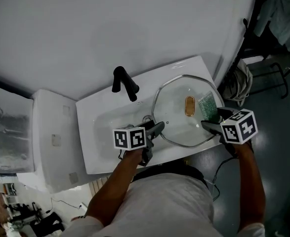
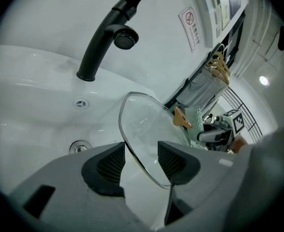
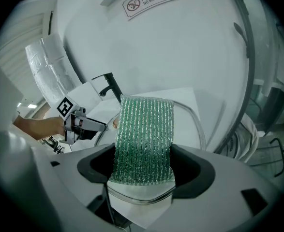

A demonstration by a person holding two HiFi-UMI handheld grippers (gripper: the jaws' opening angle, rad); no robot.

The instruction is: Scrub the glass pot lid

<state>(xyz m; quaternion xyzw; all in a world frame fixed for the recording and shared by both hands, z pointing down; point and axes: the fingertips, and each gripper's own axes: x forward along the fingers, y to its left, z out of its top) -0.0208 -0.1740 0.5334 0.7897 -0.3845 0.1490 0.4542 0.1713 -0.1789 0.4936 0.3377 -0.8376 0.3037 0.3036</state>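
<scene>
**Operator:** Which step is in hand?

**Technician:** Scrubbing, by judgement. Over the white rectangular sink basin [image 1: 93, 132], the round clear glass pot lid [image 1: 177, 120] stands tilted. The left tongs [image 1: 157, 128] clamp its metal rim.

**Operator:** Next move?

**Technician:** The right tongs [image 1: 211, 118] are clenched on a green mesh scouring cloth [image 1: 207, 105] at the lid's right side. Press it flat and sweep round the small amber knob [image 1: 189, 106]. The glass looks clear, with no suds visible.

1. The lid [image 1: 177, 120] is over the sink's [image 1: 105, 125] right part, right of the faucet [image 1: 125, 83].
2. The left gripper [image 1: 154, 130] sits at its left rim, the right gripper [image 1: 213, 118] and pad [image 1: 207, 105] at its right.
</scene>
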